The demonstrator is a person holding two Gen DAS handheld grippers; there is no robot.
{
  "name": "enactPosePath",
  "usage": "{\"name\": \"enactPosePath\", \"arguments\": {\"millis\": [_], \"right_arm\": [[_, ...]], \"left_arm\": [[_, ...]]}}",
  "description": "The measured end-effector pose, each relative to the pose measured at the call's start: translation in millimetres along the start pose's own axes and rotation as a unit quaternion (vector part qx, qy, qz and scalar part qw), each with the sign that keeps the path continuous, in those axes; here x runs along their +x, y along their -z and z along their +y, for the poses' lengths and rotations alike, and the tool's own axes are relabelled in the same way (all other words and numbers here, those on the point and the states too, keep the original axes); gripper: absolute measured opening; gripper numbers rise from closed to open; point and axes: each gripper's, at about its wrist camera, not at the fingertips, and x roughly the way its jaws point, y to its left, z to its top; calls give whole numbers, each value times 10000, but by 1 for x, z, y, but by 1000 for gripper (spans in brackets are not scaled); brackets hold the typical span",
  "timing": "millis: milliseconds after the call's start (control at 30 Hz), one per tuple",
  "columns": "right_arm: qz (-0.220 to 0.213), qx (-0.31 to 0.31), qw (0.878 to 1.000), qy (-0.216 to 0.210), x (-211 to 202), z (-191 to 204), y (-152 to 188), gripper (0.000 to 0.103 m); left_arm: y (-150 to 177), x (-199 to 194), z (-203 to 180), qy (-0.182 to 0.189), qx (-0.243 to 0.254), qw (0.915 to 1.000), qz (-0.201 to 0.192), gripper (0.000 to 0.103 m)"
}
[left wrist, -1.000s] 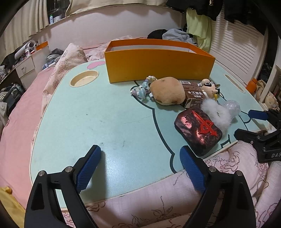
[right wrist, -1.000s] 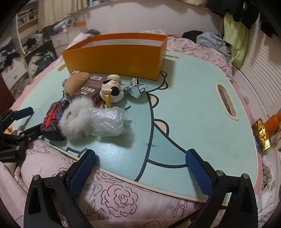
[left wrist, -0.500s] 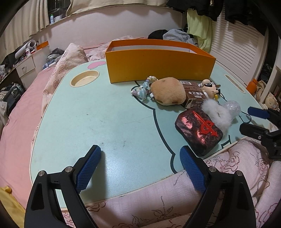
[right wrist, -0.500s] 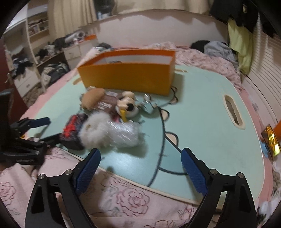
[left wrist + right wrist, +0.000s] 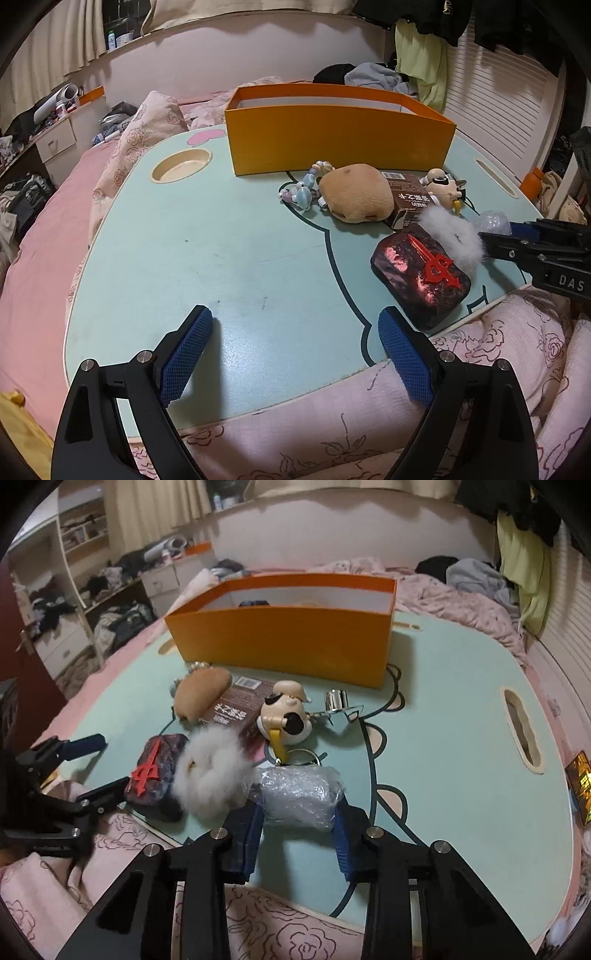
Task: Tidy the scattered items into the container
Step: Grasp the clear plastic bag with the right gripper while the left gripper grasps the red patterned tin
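Note:
An orange box (image 5: 340,133) stands at the back of the mint lap table (image 5: 207,236); it also shows in the right wrist view (image 5: 291,642). In front lie a tan plush (image 5: 356,194), a brown carton (image 5: 408,199), a dog figure (image 5: 284,716), a white fluffy ball (image 5: 210,771), a dark pouch with a red emblem (image 5: 421,273) and a clear plastic-wrapped bundle (image 5: 299,794). My right gripper (image 5: 299,812) has closed on the bundle, its pads touching both sides. My left gripper (image 5: 291,354) is open and empty over the table's near edge.
A beaded trinket (image 5: 303,184) lies left of the plush. A shiny metal clip (image 5: 336,701) lies by the dog figure. The table has a round cup recess (image 5: 181,170) and a slot handle (image 5: 521,731). Pink floral bedding (image 5: 332,435) surrounds the table.
My right gripper moved forward and left to the plastic-wrapped bundle and narrowed from wide open until its pads touch the bundle. My left gripper stayed put and open.

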Motion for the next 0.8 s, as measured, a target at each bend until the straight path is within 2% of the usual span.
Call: {"name": "enactPosePath", "arguments": {"millis": [133, 233, 367, 567, 633, 733, 800], "right_arm": [[-499, 163, 9986, -116, -19, -5, 8, 33], [-712, 270, 9970, -154, -27, -9, 13, 33], [-859, 317, 9956, -177, -34, -10, 12, 33], [-864, 257, 9958, -158, -35, -10, 11, 33], [-883, 257, 9956, -153, -36, -10, 11, 33], [-902, 279, 9954, -150, -36, -11, 13, 33], [-889, 290, 9955, -158, -36, -11, 13, 33]], "left_arm": [[0, 0, 0, -5, -2, 10000, -3, 91], [0, 0, 0, -8, -1, 10000, -9, 91], [1, -2, 0, -26, -67, 10000, -59, 91], [-3, -24, -2, -98, -65, 9986, -506, 91], [-6, -30, -6, 42, 7, 9985, -545, 91], [-19, -36, -17, 624, 107, 9966, -530, 91], [-28, -33, -27, 787, 271, 9955, -461, 91]]}}
